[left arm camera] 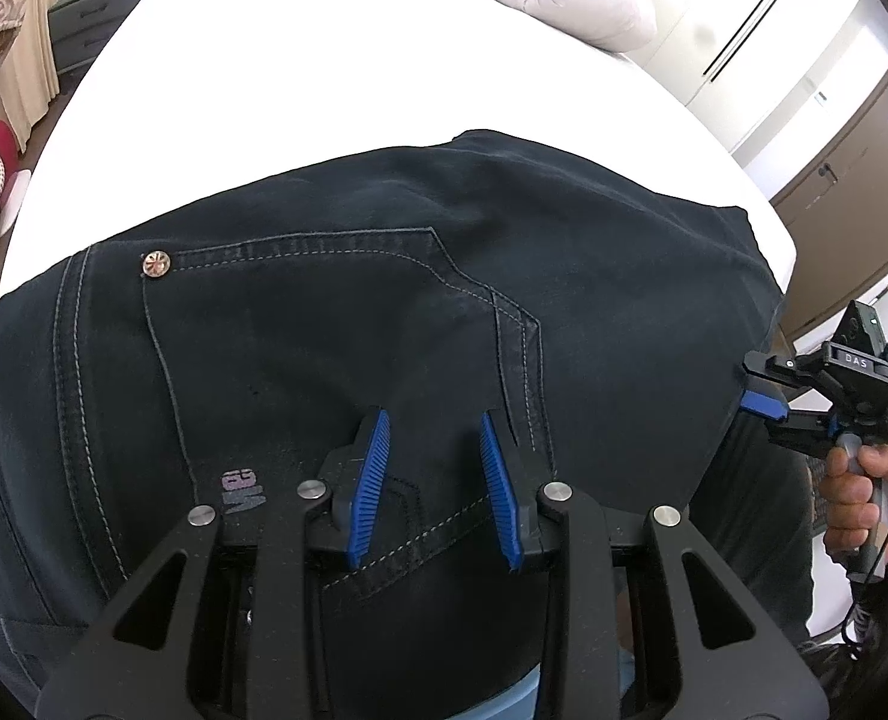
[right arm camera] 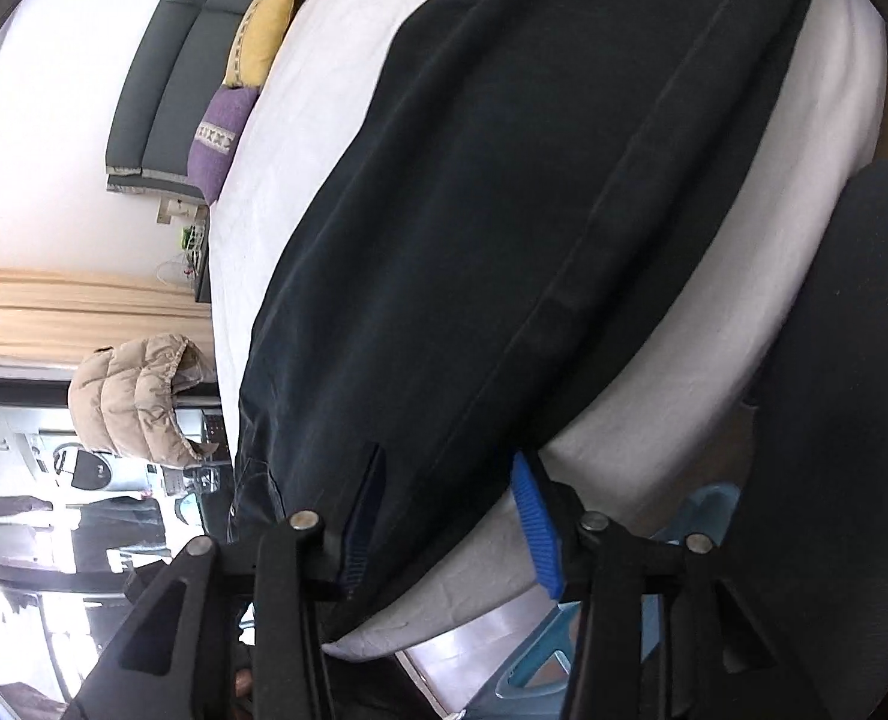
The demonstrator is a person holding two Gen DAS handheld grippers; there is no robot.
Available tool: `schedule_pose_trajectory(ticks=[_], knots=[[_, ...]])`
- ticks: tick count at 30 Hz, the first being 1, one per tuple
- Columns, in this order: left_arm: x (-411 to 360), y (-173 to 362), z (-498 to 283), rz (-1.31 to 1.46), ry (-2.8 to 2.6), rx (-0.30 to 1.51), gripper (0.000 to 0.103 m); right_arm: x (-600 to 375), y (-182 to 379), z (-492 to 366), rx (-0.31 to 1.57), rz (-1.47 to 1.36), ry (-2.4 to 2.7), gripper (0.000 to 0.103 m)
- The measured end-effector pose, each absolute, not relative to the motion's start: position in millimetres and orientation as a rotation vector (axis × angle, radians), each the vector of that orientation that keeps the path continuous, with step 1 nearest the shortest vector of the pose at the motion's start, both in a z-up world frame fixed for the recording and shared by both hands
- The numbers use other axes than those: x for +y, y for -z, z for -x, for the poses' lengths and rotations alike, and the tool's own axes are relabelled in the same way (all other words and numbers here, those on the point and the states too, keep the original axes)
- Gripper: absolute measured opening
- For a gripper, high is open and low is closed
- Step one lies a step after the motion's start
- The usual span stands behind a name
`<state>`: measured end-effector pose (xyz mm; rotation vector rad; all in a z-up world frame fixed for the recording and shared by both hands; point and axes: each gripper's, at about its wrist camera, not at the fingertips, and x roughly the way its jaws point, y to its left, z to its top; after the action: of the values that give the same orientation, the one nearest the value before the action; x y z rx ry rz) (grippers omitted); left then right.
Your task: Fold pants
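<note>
I am hovering my open left tool [left arm camera: 435,489] and right tool [right arm camera: 453,516] over the pants [left arm camera: 384,330], lying partly folded on the bed [left arm camera: 324,90], with further folds remaining.

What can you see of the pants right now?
The pants are dark navy denim with pale topstitching, a back pocket, a copper rivet and a small logo patch. They lie spread on the white bed, one edge reaching the mattress side. The left gripper is open over the pocket; the right gripper is open astride that edge.
</note>
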<state>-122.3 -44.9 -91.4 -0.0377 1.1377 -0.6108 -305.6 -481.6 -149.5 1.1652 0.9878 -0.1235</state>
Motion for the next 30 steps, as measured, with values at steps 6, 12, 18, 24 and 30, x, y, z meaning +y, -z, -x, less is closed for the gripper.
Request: schedule_pose_trajectory(ticks=[6,12,18,24,30], knots=[[-45.9,91.8,122.7,0.042,0.609,1.139,0.03,-487.3,150.4,316.7,0.976,-1.123,0.148,0.007],[-45.6,91.9,122.1,0.049,0.611,1.141,0.03,-485.0,147.4,320.1,0.963,-1.09,0.16,0.004],[-42.5,93.1,120.6,0.058,0.61,1.142,0.031,-485.9,144.0,319.6,0.887,-1.184,0.026,0.014],[-36.5,93.2,118.8,0.086,0.612,1.149,0.031,-483.9,150.2,312.4,0.864,-1.236,0.021,0.05],[-34.0,93.4,118.4,0.091,0.609,1.15,0.031,-484.9,154.1,308.5,0.799,-1.265,-0.029,0.026]])
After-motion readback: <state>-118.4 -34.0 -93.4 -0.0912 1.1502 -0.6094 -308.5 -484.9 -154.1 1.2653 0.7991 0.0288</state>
